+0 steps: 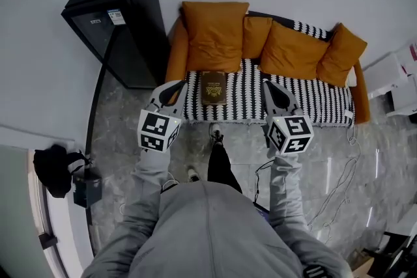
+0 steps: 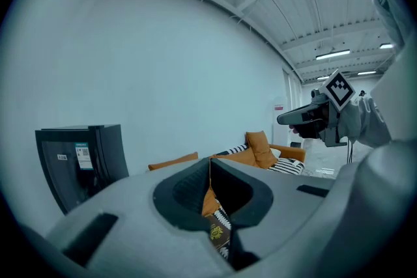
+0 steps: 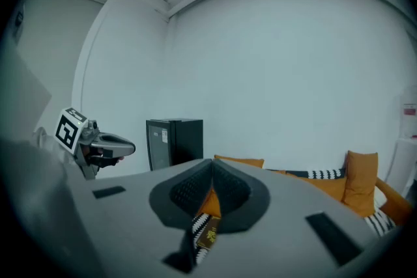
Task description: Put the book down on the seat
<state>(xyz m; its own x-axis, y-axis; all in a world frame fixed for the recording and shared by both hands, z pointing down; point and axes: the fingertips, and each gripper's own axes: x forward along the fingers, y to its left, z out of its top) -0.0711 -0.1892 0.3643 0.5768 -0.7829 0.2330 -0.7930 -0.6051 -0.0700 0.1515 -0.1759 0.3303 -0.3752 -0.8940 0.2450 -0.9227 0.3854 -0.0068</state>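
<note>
Fingers (image 2: 186, 195) of left gripper (image 1: 174, 88): pressed together, holding nothing. Fingers of right gripper (image 1: 272, 86): likewise closed and empty. Book (image 1: 213, 87): brown, flat on the striped seat (image 1: 306, 97) of the sofa, just before an orange cushion (image 1: 214, 36), between both grippers, touched by neither. Black cabinet (image 1: 124, 23): left of sofa.

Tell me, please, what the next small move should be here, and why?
Probably just draw both tools back to rest. The book already lies flat on the striped seat, and the left tool and right tool are both shut, empty and apart from it.
</note>
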